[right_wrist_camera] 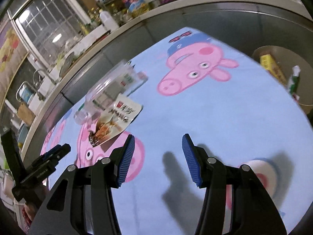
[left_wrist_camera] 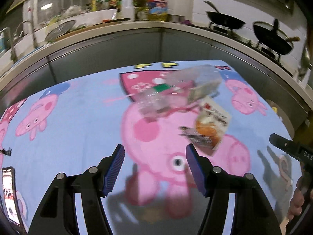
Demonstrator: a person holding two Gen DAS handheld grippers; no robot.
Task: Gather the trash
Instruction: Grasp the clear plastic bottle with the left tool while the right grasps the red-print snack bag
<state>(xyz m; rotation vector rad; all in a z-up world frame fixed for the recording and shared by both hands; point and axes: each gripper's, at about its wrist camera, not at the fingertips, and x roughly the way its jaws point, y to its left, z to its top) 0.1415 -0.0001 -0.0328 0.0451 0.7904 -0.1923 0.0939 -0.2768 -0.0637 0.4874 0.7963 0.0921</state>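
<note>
Both views blurred by motion, so print on the trash not readable. Clear plastic bottle (left_wrist_camera: 172,90) hard to outline against the pink cartoon cloth (left_wrist_camera: 78,129) on the desk; in the right wrist view bottle (right_wrist_camera: 109,90) seen lying tilted, its cap end toward the snack wrapper (right_wrist_camera: 115,121). Wrapper (left_wrist_camera: 211,127) overlapping the bottle at one end, whether touching cannot be told. Lower part of the cloth hidden behind the black gripper bodies. Phone (left_wrist_camera: 9,195) cut off at the left edge.

Left gripper (left_wrist_camera: 155,168): jaws spread wide, holding nothing; wrapper just ahead of the right finger, bottle further ahead, both apart from the pads. Right gripper (right_wrist_camera: 158,160): jaws also spread, empty; trash lying ahead and to the left, wrapper near the left finger tip. Round white object (right_wrist_camera: 264,172) partly hidden behind the right finger, not identifiable.
</note>
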